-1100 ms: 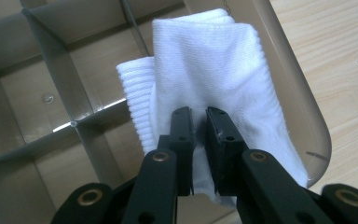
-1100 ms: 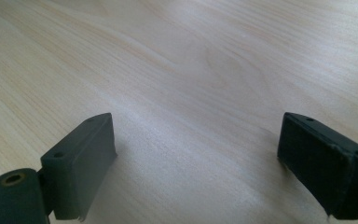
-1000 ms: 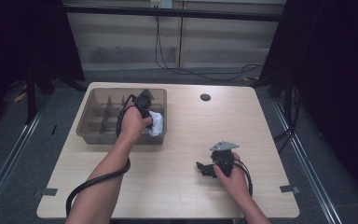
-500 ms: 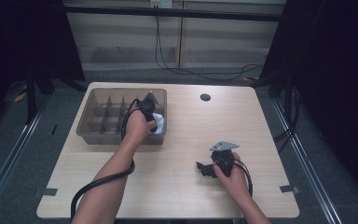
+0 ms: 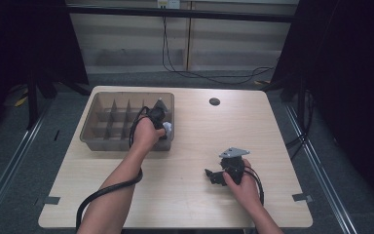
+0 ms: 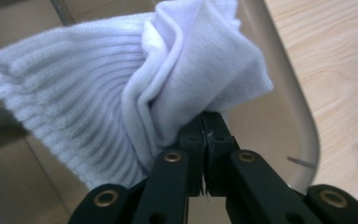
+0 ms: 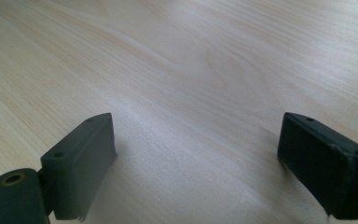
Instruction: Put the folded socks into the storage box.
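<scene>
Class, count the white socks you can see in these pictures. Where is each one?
1: a white sock pinched in the left claw over the tray; others may lie hidden.

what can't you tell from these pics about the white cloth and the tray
- High view: the white cloth is mostly hidden by the left hand and left tongs.
- Left gripper view: the cloth covers the divided tray floor, hiding which compartment lies beneath.
- Cloth's far end: cut off by the top edge.
</scene>
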